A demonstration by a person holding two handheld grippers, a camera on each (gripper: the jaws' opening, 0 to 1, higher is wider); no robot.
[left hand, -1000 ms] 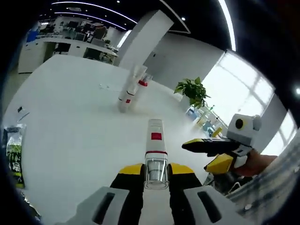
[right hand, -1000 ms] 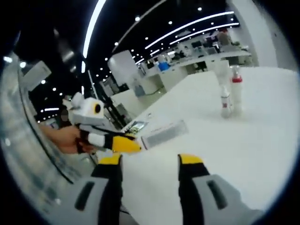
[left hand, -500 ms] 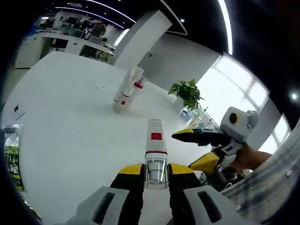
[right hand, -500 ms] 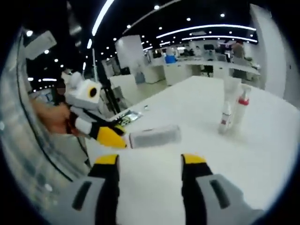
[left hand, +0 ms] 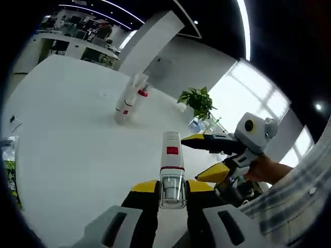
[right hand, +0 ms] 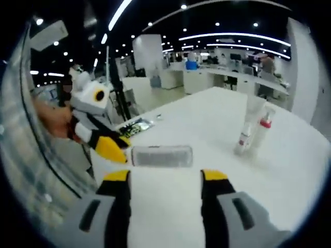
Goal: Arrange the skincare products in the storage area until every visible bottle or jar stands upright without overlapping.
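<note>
Two bottles point(left hand: 128, 99) stand together on table point(left hand: 67, 129).

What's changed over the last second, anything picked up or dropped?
Nothing taken or released. The left gripper stays shut on the white bottle, held lying above the table. The open right gripper has drawn nearer to the bottle's tip. The two standing bottles stayed put.

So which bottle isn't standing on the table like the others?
The bottle with the red label, gripped sideways in the left tool, off the table. The tube and red-capped pump bottle stand upright together on the table.
</note>
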